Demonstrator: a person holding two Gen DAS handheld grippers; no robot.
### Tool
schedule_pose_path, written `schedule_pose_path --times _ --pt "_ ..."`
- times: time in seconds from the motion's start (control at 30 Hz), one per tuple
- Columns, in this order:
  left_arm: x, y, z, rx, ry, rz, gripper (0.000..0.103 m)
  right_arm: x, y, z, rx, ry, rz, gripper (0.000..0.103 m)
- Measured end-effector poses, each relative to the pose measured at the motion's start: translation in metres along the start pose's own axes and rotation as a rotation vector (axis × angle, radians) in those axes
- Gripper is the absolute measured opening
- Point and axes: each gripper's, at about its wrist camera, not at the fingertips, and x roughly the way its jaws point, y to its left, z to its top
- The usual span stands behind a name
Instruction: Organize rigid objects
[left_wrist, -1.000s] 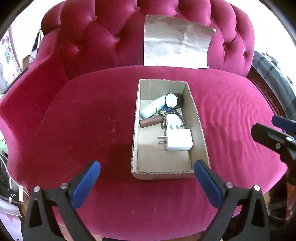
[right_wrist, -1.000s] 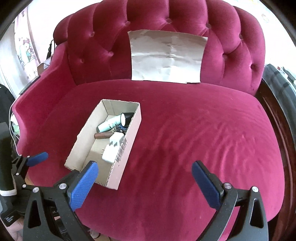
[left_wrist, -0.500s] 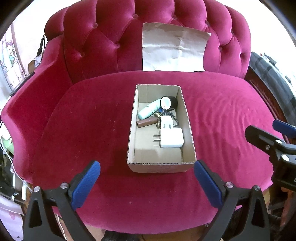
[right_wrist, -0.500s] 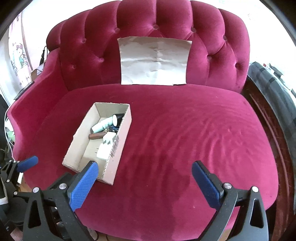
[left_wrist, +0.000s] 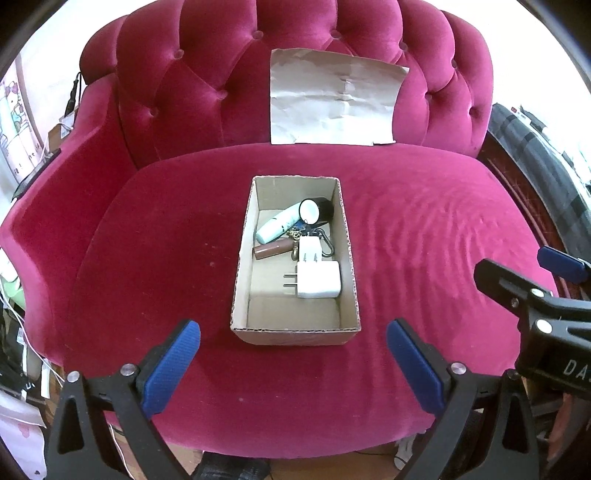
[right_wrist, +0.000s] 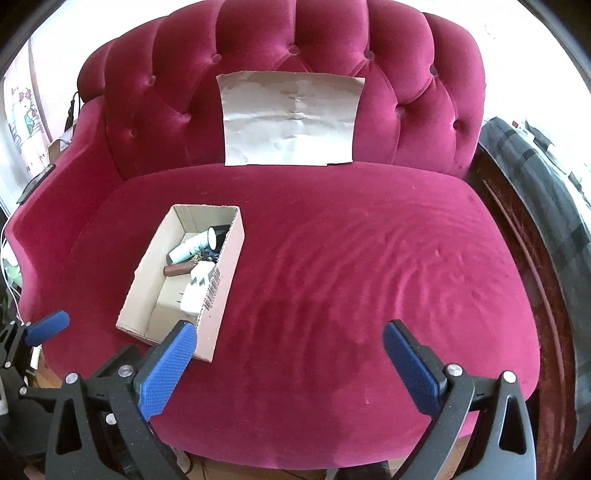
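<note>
Left gripper: fingers wide apart, blue pads facing inward, nothing between them. Held above the front edge of the red velvet sofa seat.

Directly ahead of the left fingers, centred on the gap between them: an open cardboard box resting on the seat cushion, long axis running away from the fingers. The end of the box nearest the fingers is bare cardboard floor.

Contents, moving outward from the fingers:
- white charger, prongs pointing left, lying flat against the right wall;
- smaller white plug just beyond it, touching it;
- brown cylinder lying crosswise, left of the small plug;
- keys with a carabiner beside the small plug, partly hidden;
- pale bottle lying diagonally;
- black round object with white face at the far right, touching the bottle's far end.

Right gripper: fingers likewise spread wide and empty, over the front of the seat. The box lies ahead and to the left of them, its near right corner just behind the left fingertip. Cushion directly ahead of these fingers is bare.

Farthest out: a creased sheet of paper leaning against the tufted backrest.
</note>
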Motion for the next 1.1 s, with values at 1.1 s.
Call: schedule_pose_path --times 1.1 --pt "-0.0094 -0.0027 0.0045 0.007 -0.017 -0.004 0.103 -0.0037 0.0042 0.0000 -0.020 0.006 0.000 0.103"
